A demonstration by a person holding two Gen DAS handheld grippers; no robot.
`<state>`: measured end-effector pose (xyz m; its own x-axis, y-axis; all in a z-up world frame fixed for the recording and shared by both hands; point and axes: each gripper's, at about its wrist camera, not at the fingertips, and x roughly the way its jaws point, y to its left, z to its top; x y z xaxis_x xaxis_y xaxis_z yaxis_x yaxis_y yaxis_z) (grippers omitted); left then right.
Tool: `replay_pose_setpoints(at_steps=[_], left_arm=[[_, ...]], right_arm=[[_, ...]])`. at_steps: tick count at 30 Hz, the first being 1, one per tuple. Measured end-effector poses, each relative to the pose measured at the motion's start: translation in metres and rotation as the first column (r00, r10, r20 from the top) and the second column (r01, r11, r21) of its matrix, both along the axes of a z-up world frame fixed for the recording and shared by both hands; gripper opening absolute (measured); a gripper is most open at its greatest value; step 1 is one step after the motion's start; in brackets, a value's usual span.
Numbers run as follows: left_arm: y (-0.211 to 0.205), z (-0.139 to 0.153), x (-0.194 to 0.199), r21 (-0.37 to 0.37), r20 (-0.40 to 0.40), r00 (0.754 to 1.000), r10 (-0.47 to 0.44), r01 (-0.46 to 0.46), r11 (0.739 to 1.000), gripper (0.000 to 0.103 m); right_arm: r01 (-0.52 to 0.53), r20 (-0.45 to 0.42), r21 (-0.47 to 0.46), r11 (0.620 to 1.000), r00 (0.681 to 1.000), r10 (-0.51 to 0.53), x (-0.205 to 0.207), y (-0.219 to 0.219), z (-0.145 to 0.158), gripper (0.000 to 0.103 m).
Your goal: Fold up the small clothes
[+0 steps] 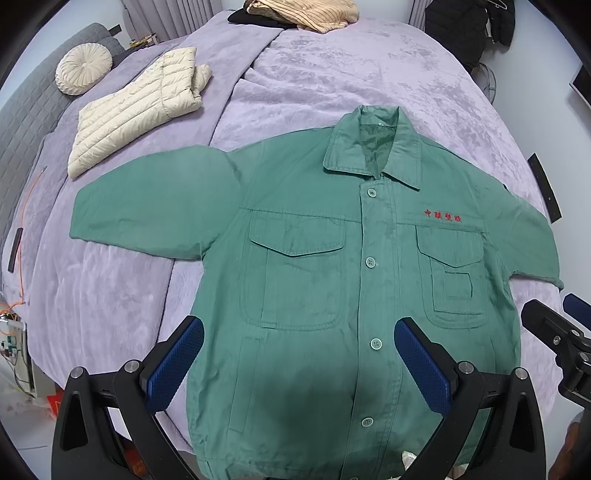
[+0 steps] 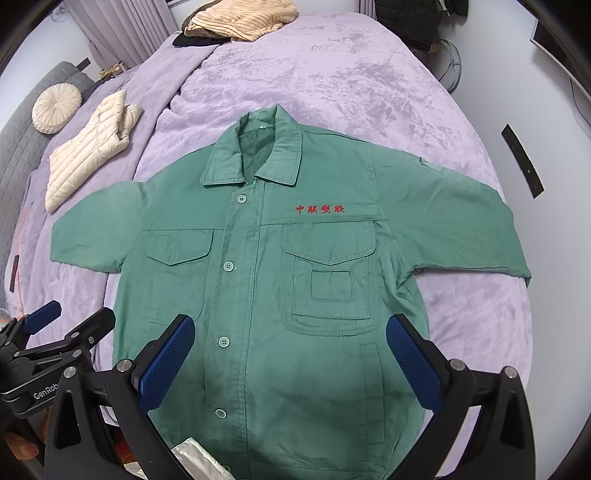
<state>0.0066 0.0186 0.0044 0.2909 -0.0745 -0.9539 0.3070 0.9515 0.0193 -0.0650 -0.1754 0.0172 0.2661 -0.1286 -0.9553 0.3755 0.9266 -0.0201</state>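
A green buttoned work jacket (image 1: 317,266) (image 2: 266,280) lies flat, front up, on the lilac bedspread, collar away from me and both sleeves spread out sideways. Red embroidered characters sit above its chest pocket. My left gripper (image 1: 299,354) hovers open above the jacket's lower front, its blue pads wide apart and holding nothing. My right gripper (image 2: 291,350) hangs open over the lower right half of the jacket, also empty. Each gripper shows at the edge of the other's view, the right gripper (image 1: 557,325) to the right and the left gripper (image 2: 70,317) to the left.
A folded cream puffer jacket (image 1: 136,110) (image 2: 88,144) lies on the lilac bedspread (image 1: 351,66) at the far left, beside a round cream cushion (image 1: 83,68). A beige striped garment (image 1: 303,13) is piled at the far end. Floor and cables lie left of the bed.
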Motion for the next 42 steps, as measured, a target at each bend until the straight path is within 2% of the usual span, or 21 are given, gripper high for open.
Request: replay_pose_setpoints(at_steps=[24, 42], left_arm=[[0.002, 0.000, -0.005, 0.001, -0.005, 1.000, 0.000, 0.000, 1.000, 0.103], [0.012, -0.011, -0.008, 0.002, -0.033, 0.999, 0.003, -0.003, 1.000, 0.103]], right_arm=[[0.008, -0.007, 0.010, 1.000, 1.000, -0.008, -0.007, 0.002, -0.002, 0.103], [0.028, -0.039, 0.009, 1.000, 0.999, -0.028, -0.009, 0.001, -0.013, 0.103]])
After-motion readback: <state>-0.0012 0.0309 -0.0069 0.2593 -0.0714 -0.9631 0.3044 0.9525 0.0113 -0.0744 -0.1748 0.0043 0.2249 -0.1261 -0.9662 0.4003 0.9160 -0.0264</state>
